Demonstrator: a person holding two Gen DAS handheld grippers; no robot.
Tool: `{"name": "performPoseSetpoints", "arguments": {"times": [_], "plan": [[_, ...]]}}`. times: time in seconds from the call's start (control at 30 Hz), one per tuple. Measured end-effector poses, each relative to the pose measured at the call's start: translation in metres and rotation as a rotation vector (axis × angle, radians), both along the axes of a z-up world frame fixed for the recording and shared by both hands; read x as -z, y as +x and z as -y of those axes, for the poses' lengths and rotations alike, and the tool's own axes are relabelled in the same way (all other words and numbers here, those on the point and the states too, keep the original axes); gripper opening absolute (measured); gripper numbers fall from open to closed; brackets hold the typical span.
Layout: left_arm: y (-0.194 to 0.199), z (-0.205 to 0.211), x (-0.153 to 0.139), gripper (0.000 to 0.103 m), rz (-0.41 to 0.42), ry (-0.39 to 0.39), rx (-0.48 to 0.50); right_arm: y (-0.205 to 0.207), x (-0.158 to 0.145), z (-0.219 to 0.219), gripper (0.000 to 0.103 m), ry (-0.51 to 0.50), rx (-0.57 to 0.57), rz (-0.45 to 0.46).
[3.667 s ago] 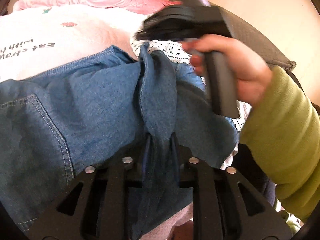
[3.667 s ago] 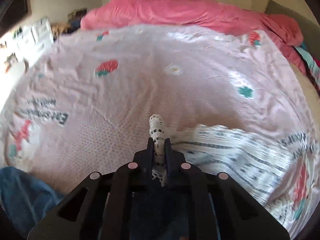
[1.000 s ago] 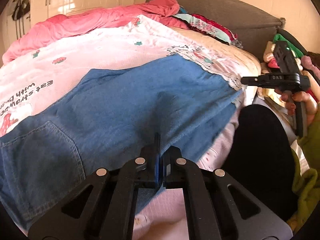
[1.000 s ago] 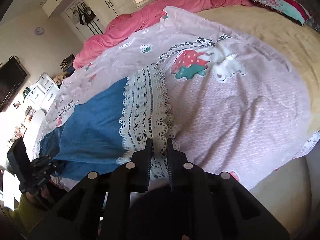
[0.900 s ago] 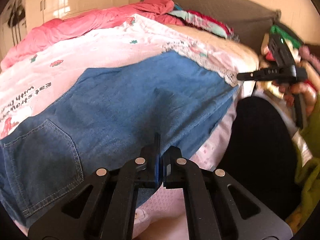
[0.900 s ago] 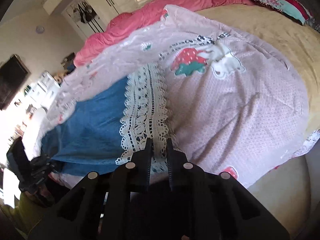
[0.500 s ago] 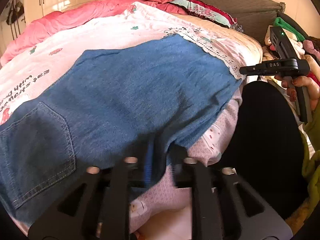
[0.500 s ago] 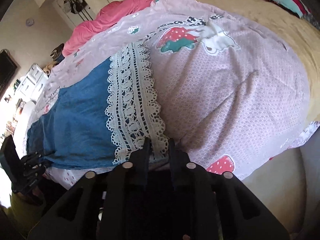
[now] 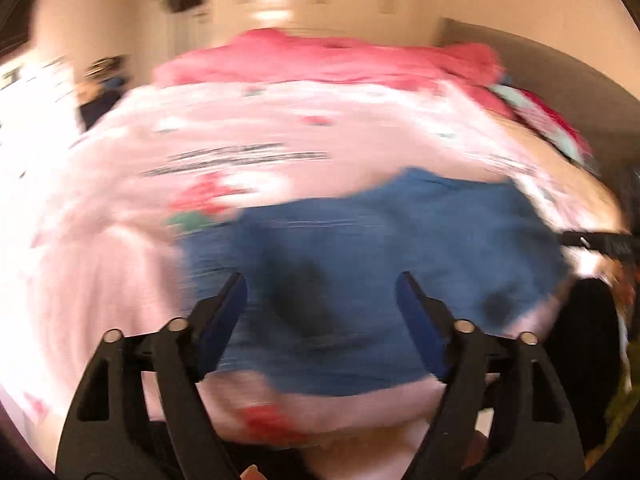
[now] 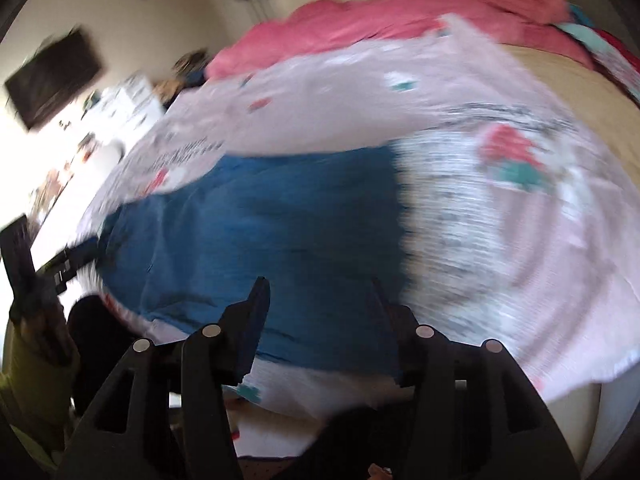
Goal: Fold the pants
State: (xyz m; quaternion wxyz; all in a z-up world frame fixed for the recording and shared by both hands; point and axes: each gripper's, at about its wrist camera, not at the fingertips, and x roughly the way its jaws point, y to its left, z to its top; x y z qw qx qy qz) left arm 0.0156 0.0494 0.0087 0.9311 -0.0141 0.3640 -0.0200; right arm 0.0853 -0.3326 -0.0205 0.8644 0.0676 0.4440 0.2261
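The blue denim pants (image 9: 372, 248) lie flat on the bed, on top of a pale pink sheet (image 9: 120, 240) with strawberry pictures and dark writing. They are close to the near edge of the bed, and a little strip of the pink sheet shows between the pants and that edge. One end of the pants has a wide band of white lace (image 10: 444, 216), and that end lies toward the right side of the bed in the right wrist view.

The left gripper (image 9: 320, 292) is spread wide with nothing between its fingers. It hangs over the near edge of the bed, above the pants. The right gripper (image 10: 318, 296) is spread wide too and grips nothing. It hangs over the near edge close to where the blue cloth meets the lace.

A bright pink blanket (image 10: 400, 20) is bunched along the far edge of the bed. A dark TV (image 10: 52, 80) hangs on the wall at the left. Both pictures are very blurry
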Motion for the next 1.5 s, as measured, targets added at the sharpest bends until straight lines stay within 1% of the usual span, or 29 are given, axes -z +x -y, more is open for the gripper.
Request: {"name": "performPoseSetpoints", "arguments": {"times": [0.03, 0.07, 0.1, 0.13, 0.2, 0.23, 0.27, 0.3, 0.33, 0.4, 0.5, 0.57, 0.63, 0.67, 0.73, 0.83, 0.87, 0.93, 1.0, 1.03, 1.07, 1.13, 1.2, 1.3, 1.4, 1.43, 1.5], "plan": [[0.000, -0.008, 0.001, 0.078, -0.003, 0.012, -0.042, 0.007, 0.003, -0.012, 0.056, -0.008, -0.029, -0.004], [0.001, -0.020, 0.003, 0.082, -0.008, 0.025, -0.113, 0.014, 0.007, -0.023, 0.058, -0.017, -0.058, -0.011], [0.003, -0.028, 0.005, 0.084, -0.014, 0.017, -0.145, 0.020, 0.013, -0.031, 0.058, -0.036, -0.059, -0.023], [0.006, -0.030, 0.007, 0.084, -0.021, 0.002, -0.149, 0.023, 0.017, -0.036, 0.058, -0.050, -0.057, -0.036], [0.017, -0.034, 0.016, 0.084, -0.070, -0.041, -0.139, 0.030, 0.031, -0.042, 0.059, -0.060, -0.057, -0.079], [0.021, -0.035, 0.021, 0.084, -0.090, -0.043, -0.143, 0.030, 0.035, -0.041, 0.061, -0.060, -0.050, -0.084], [0.027, -0.032, 0.026, 0.075, -0.120, -0.043, -0.139, 0.029, 0.038, -0.041, 0.062, -0.054, -0.051, -0.081], [0.033, -0.030, 0.032, 0.046, -0.142, -0.047, -0.135, 0.028, 0.038, -0.041, 0.063, -0.049, -0.051, -0.077], [0.035, -0.028, 0.034, 0.039, -0.142, -0.060, -0.124, 0.027, 0.038, -0.039, 0.067, -0.042, -0.048, -0.076], [0.041, -0.022, 0.030, 0.035, -0.113, -0.051, -0.109, 0.026, 0.039, -0.037, 0.069, -0.029, -0.053, -0.077], [0.043, -0.031, 0.013, 0.035, -0.068, -0.060, -0.113, 0.024, 0.040, -0.038, 0.069, -0.044, -0.051, -0.074], [0.045, -0.039, 0.009, 0.036, -0.061, -0.043, -0.132, 0.023, 0.040, -0.043, 0.069, -0.060, -0.051, -0.072], [0.048, -0.045, 0.018, 0.038, -0.085, -0.035, -0.146, 0.022, 0.041, -0.045, 0.069, -0.072, -0.051, -0.068], [0.049, -0.048, 0.026, 0.039, -0.112, -0.041, -0.149, 0.022, 0.041, -0.047, 0.072, -0.075, -0.051, -0.067], [0.053, -0.050, 0.033, 0.044, -0.151, -0.061, -0.156, 0.022, 0.042, -0.050, 0.073, -0.072, -0.054, -0.067], [0.050, -0.053, 0.031, 0.054, -0.157, -0.064, -0.167, 0.023, 0.044, -0.052, 0.073, -0.082, -0.054, -0.069], [0.046, -0.056, 0.028, 0.058, -0.147, -0.068, -0.173, 0.024, 0.044, -0.052, 0.073, -0.079, -0.054, -0.069], [0.038, -0.059, 0.022, 0.061, -0.113, -0.064, -0.174, 0.025, 0.045, -0.051, 0.073, -0.068, -0.052, -0.070], [0.023, -0.057, 0.008, 0.067, -0.056, -0.009, -0.178, 0.025, 0.045, -0.050, 0.073, -0.056, -0.047, -0.073], [0.017, -0.056, 0.001, 0.068, -0.038, 0.019, -0.185, 0.024, 0.046, -0.048, 0.076, -0.052, -0.046, -0.074], [0.014, -0.054, -0.004, 0.069, -0.027, 0.033, -0.184, 0.025, 0.046, -0.048, 0.083, -0.035, -0.050, -0.075], [0.012, -0.048, -0.017, 0.071, -0.005, 0.041, -0.163, 0.024, 0.046, -0.045, 0.087, -0.007, -0.053, -0.075], [0.013, -0.038, -0.028, 0.074, 0.024, 0.036, -0.130, 0.023, 0.046, -0.049, 0.090, -0.015, -0.058, -0.066], [0.027, -0.012, -0.037, 0.077, 0.040, 0.013, -0.036, 0.019, 0.041, -0.048, 0.090, -0.013, -0.053, -0.047], [0.048, 0.014, -0.037, 0.077, 0.032, -0.007, 0.057, 0.014, 0.032, -0.037, 0.090, 0.016, -0.020, -0.021], [0.057, 0.022, -0.035, 0.077, 0.021, -0.013, 0.083, 0.014, 0.027, -0.030, 0.090, 0.025, 0.004, -0.005], [0.080, 0.044, -0.031, 0.078, -0.020, 0.003, 0.143, 0.017, 0.018, -0.016, 0.090, 0.035, 0.054, 0.015]]}}
